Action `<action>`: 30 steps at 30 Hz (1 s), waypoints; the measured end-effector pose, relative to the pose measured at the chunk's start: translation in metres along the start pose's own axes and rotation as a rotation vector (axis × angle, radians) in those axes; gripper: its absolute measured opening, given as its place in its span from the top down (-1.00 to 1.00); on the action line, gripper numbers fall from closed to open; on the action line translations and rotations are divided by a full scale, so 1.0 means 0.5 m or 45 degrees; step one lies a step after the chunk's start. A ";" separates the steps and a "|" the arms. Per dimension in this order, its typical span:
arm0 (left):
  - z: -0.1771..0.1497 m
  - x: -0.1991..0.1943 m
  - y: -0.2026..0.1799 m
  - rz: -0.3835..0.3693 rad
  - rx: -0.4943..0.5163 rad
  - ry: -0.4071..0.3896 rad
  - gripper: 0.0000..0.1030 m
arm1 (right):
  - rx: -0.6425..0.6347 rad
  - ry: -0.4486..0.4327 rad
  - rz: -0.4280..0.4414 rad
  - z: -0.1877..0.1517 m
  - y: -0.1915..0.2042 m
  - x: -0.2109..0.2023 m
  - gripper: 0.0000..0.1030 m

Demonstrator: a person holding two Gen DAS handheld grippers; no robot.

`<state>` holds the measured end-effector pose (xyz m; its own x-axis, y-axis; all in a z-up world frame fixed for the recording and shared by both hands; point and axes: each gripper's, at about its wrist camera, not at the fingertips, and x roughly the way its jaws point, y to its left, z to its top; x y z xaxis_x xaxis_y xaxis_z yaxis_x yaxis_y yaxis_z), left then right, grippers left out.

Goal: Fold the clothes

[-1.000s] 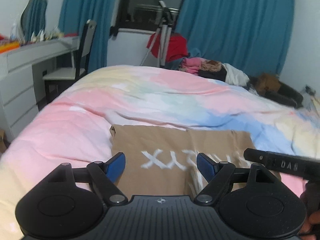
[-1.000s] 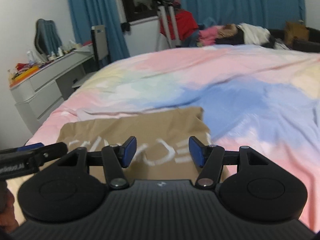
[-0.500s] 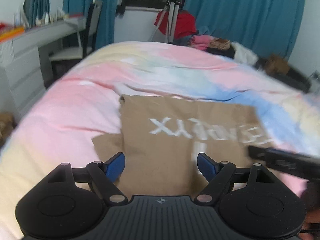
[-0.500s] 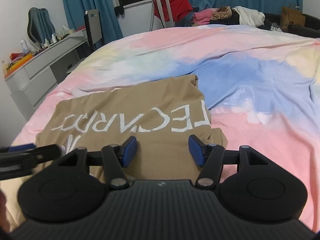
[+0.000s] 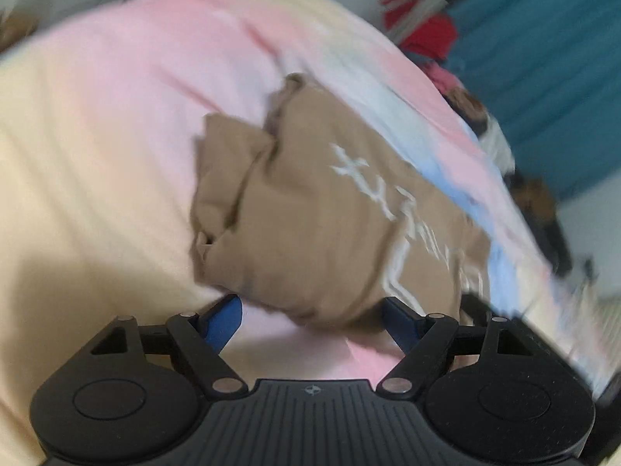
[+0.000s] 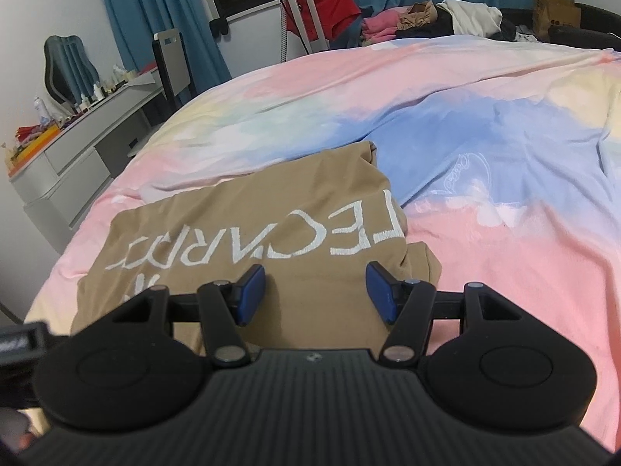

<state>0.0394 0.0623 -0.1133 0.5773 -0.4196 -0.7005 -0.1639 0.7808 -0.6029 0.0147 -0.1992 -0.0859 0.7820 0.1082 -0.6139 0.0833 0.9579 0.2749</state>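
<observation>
We see a tan shirt (image 6: 248, 240) with white lettering lying partly folded on the pastel bedspread (image 6: 485, 147) of the bed, its bunched sleeve showing in the blurred left wrist view. Our left gripper (image 5: 312, 316) has its blue fingers (image 5: 221, 320) spread wide at the shirt's near edge, gripping nothing. Our right gripper (image 6: 316, 291) also stands open and empty above the near part of the shirt.

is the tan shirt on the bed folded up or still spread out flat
Partly folded. The tan shirt lies as a compact rectangle on the bed cover, with bunched layers tucked under its side edges; neatness underneath cannot be told.
</observation>
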 end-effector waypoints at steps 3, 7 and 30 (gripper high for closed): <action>0.017 0.005 0.028 -0.095 -0.158 -0.041 -0.59 | -0.006 -0.004 -0.009 -0.001 0.003 0.000 -0.17; 0.035 0.013 0.061 -0.157 -0.323 -0.107 -0.30 | 0.034 -0.019 0.001 0.001 -0.002 -0.006 -0.17; 0.049 -0.030 0.027 -0.356 -0.275 -0.344 0.53 | 1.289 0.410 0.701 -0.102 -0.103 0.066 -0.36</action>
<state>0.0482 0.0907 -0.1014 0.8069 -0.4426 -0.3912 -0.1185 0.5275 -0.8413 0.0048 -0.2315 -0.1580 0.6863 0.6384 -0.3486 0.3474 0.1334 0.9282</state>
